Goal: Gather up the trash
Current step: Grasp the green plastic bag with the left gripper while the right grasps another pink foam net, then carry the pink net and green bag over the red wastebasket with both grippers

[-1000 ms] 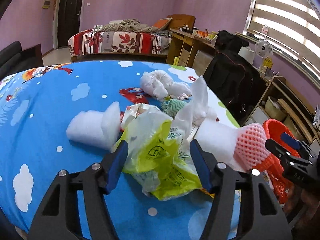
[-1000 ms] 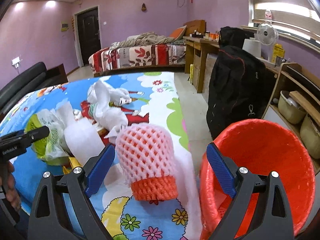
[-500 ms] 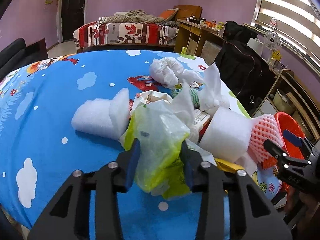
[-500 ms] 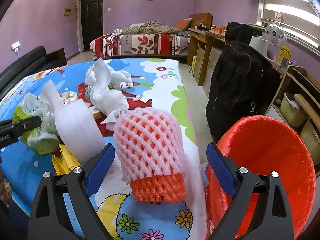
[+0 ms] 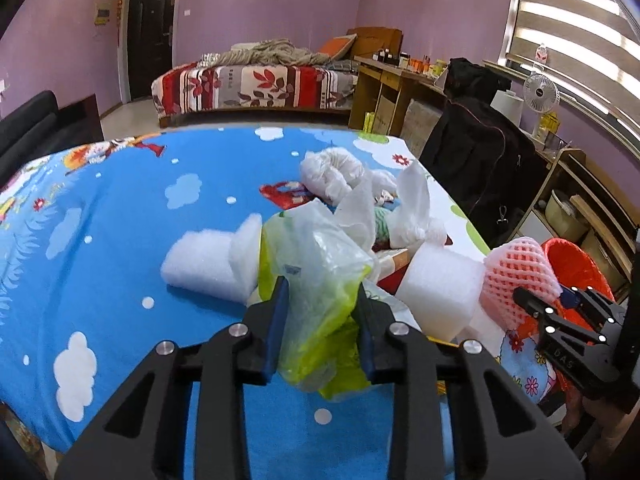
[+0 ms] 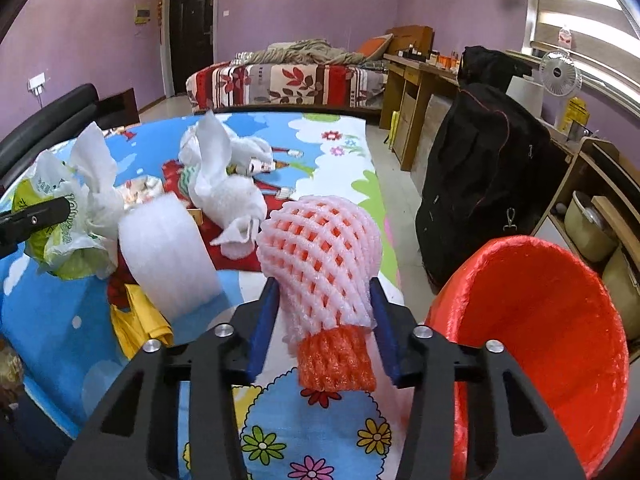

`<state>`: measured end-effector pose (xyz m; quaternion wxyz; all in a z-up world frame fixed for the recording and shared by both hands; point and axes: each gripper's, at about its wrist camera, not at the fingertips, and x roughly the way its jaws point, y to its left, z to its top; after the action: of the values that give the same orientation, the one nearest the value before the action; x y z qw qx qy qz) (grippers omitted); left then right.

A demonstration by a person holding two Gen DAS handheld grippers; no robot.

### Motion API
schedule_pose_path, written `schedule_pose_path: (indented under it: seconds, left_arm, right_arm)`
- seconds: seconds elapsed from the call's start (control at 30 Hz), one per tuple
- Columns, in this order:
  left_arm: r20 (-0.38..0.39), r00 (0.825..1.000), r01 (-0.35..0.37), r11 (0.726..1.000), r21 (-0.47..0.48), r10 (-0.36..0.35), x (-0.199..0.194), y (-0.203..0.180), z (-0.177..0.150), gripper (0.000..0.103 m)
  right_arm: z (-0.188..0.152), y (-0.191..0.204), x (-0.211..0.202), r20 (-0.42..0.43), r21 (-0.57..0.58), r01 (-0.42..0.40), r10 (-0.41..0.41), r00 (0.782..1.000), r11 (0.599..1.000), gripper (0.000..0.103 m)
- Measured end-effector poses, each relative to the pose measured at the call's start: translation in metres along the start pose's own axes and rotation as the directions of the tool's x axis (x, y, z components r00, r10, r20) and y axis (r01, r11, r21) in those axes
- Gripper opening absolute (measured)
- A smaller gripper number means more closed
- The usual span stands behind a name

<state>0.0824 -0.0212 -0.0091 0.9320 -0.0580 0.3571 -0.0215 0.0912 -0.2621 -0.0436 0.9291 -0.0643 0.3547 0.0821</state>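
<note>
A crumpled clear and yellow-green plastic bag [image 5: 316,256] sits between the fingers of my left gripper [image 5: 320,284]. Its jaws are closing, and the blue pads press into the bag on both sides. My right gripper [image 6: 323,282] is closing on a pink and orange foam fruit net [image 6: 320,240]; both pads touch the net's sides. The net stands at the table's right edge, beside the red trash bin [image 6: 536,312]. More trash lies between the two grippers: a white foam roll [image 6: 168,256], a folded white foam sheet [image 5: 208,260] and knotted white bags [image 5: 332,172].
The table wears a blue cartoon cloth [image 5: 120,200]. A yellow bag [image 6: 136,320] lies by the foam roll. A chair draped with a black bag [image 6: 480,180] stands beyond the bin, with wooden shelves [image 6: 600,220] to the right. A bed [image 5: 256,84] is at the back.
Both grippers have gone from wide open to closed: the left around the plastic bag, which is now squeezed and bunched upward, the right around the foam net. Neither hand has shifted much.
</note>
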Motion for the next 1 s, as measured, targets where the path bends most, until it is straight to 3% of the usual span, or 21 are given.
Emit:
schedule_pose_path:
  seconds: [0.33,0.73,1.0]
  left_arm:
    - [0.061,0.998,-0.015,1.0,0.005,0.015,-0.022,-0.001,0.009,0.03]
    - [0.162,0.985,0.06,0.998,0.007,-0.06,-0.048,-0.006,0.029,0.03]
    - [0.178,0.982,0.06,0.998,0.027,-0.064,-0.052,-0.016,0.043,0.03]
  right_arm:
    - [0.011,-0.006,-0.024,0.056,0.025,-0.032,0.031,0.998,0.999,0.036]
    - [0.021,-0.006,-0.041,0.098,0.03,-0.046,0.043,0.994,0.998,0.035]
    - [0.022,-0.009,-0.051,0.12,0.038,-0.049,0.044,0.992,0.998,0.035]
